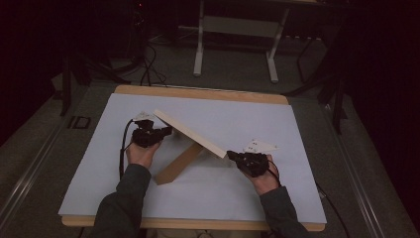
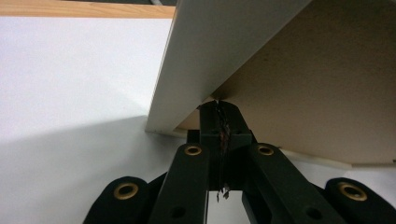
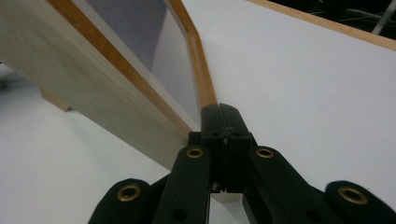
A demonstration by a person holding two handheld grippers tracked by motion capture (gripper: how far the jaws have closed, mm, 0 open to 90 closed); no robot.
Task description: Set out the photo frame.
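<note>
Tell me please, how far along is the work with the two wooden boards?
Done: the lower board lies on the white table cover, and the upper board is raised across it, tilted. In hand: the left tongs and right tongs, both shut, meet that board's two ends; whether they push or pinch is unclear. Left: probably bringing it to its final position.

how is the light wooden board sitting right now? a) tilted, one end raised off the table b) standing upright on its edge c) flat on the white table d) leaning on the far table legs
a: the light wooden board slants over the white table, crossing a wooden block, with a shut hand-held gripper at each end.
</note>
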